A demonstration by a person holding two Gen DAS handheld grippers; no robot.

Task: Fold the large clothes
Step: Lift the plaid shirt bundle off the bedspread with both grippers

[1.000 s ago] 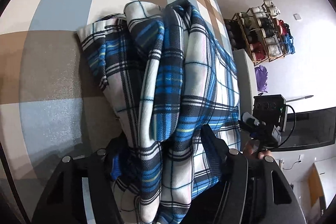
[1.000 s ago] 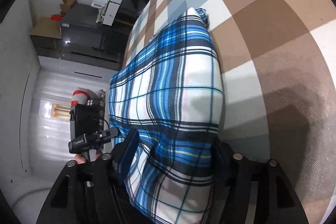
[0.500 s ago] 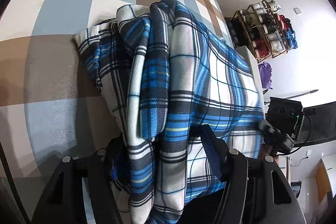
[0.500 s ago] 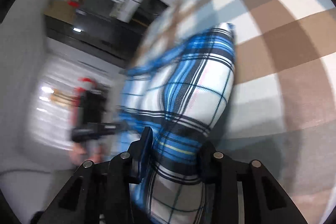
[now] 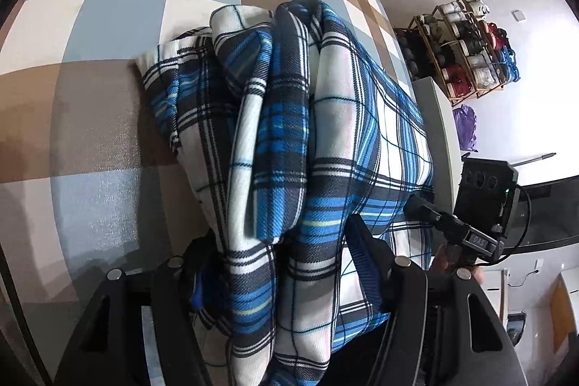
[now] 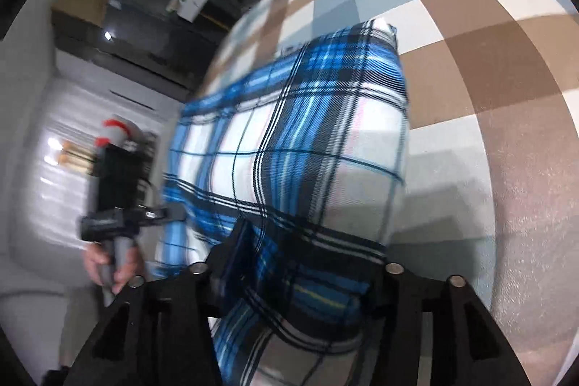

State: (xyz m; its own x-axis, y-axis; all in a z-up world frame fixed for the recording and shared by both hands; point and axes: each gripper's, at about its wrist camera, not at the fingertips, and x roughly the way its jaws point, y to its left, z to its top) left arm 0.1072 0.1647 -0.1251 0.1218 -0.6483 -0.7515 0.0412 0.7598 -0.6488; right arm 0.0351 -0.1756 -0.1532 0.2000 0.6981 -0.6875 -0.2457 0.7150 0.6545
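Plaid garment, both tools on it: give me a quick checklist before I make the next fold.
1. Left tool has fabric between its fingers: ok, a thick bunch of the plaid garment.
2. Right tool on the garment: cloth is between its fingers, but the jaws have just been closing and reopening; firm grip cannot tell.
3. Layers neat on the left side: not ok, several folds bunch unevenly.
4. Checked surface beyond the garment free for laying it down: ok.
5. Right view sharp enough to judge edges: not ok, blurred.

Blue, white and black plaid garment [image 5: 289,140] lies bunched in thick folds on checked surface [image 5: 108,6].
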